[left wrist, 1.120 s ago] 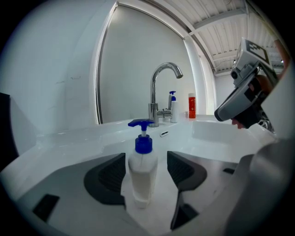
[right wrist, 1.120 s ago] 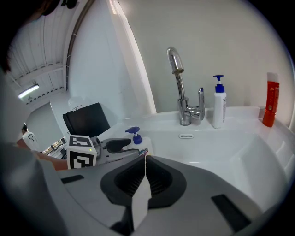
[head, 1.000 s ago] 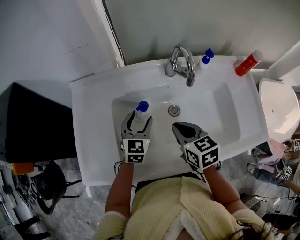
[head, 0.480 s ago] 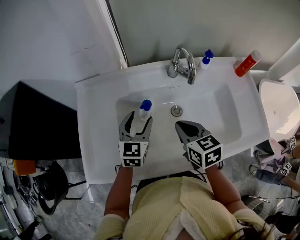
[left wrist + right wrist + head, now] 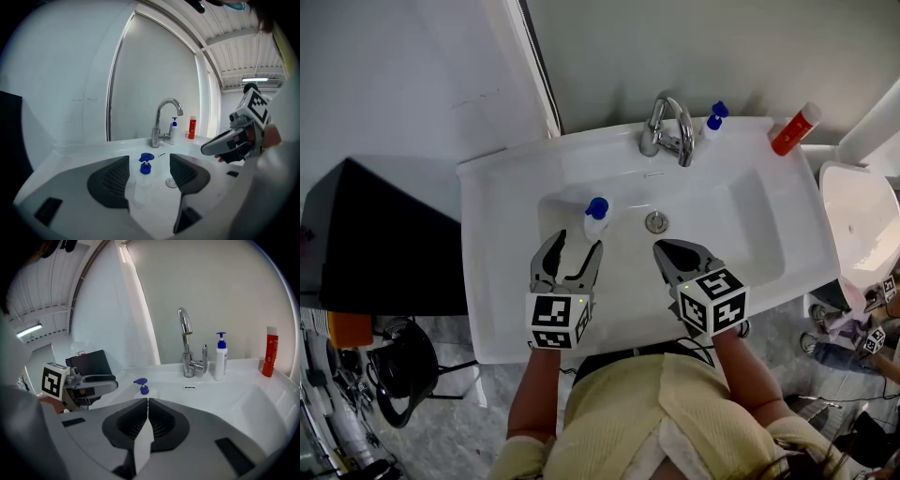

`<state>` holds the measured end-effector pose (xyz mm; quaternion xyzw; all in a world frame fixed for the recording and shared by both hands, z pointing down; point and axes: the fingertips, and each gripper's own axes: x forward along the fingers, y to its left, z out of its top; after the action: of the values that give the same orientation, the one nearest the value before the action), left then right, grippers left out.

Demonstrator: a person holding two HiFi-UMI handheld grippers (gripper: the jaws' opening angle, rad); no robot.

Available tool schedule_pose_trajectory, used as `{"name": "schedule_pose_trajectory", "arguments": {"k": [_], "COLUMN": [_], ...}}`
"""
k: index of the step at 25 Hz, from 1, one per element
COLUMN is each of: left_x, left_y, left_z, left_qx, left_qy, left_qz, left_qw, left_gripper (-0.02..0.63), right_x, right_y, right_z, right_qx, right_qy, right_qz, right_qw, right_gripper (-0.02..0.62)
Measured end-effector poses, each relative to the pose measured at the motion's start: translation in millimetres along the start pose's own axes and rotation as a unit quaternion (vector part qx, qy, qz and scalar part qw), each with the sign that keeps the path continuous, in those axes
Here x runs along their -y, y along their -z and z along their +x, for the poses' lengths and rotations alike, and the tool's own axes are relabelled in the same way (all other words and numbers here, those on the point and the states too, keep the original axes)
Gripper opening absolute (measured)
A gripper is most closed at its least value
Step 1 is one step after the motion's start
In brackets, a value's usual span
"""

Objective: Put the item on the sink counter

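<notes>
- Standing upright in the basin, a little left of the middle of the head view, a small pump bottle [image 5: 596, 217] is seen. Its body is clear or pale and is nearly lost against the white, and it is topped by a blue pump head.
- The bottle is set on the floor of the bowl of the sink [image 5: 487, 281], in the bowl rather than on the flat rim. In the frame it lies left of the drain [image 5: 655, 222] and below the tap [image 5: 670, 127].
- In the left gripper view the bottle is seen just beyond the tips of the left gripper [image 5: 575, 246], in line with the gap. The jaws are spread wide and the bottle is not touched by them.
- The right gripper [image 5: 667, 251] is held over the bowl at lower centre, just below and right of the drain. Its jaws are pressed together with nothing between them.
- On the back rim, at the top of the frame, a white pump bottle [image 5: 712, 120] with a blue head is set just right of the tap, and a red bottle [image 5: 794, 127] stands at the upper right corner.
- One second ago the small bottle was enclosed between the left jaws. Half a second ago it was flanked by the jaw tips. Now it is left free, and the left gripper has been drawn back towards the lower edge of the frame.
- The place of the right gripper is hardly changed across the three head views.
</notes>
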<state>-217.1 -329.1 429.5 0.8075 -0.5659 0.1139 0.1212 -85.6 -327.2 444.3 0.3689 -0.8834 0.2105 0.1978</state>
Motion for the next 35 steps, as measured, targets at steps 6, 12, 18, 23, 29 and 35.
{"name": "schedule_pose_trajectory", "arguments": {"k": [6, 12, 18, 23, 29, 35], "left_x": [9, 18, 22, 28, 30, 26], "left_y": [-24, -40, -44, -39, -33, -20], "left_z": [-20, -31, -40, -45, -54, -61], "left_qx": [0.029, 0.029, 0.011, -0.023, -0.028, -0.045], "left_qy": [0.019, 0.026, 0.042, 0.043, 0.035, 0.027], "left_qz": [-0.022, -0.023, -0.065, -0.062, -0.067, -0.094], "left_qw": [0.9991, 0.999, 0.9969, 0.9968, 0.9968, 0.9941], "left_gripper": [0.301, 0.301, 0.301, 0.299, 0.155, 0.099], "right_x": [-4, -6, -9, -14, -23, -24], "right_y": [-3, -6, -9, -12, -15, -15], "right_z": [-3, -8, -10, -12, -12, -14], "right_qx": [0.005, 0.013, 0.02, 0.024, 0.028, 0.031], "right_qy": [-0.001, -0.003, -0.007, -0.013, -0.022, -0.022], "right_qz": [-0.003, -0.004, -0.005, -0.003, -0.004, 0.001], "right_qw": [1.0, 1.0, 1.0, 1.0, 0.999, 0.999], "right_gripper": [0.026, 0.026, 0.026, 0.026, 0.026, 0.026]}}
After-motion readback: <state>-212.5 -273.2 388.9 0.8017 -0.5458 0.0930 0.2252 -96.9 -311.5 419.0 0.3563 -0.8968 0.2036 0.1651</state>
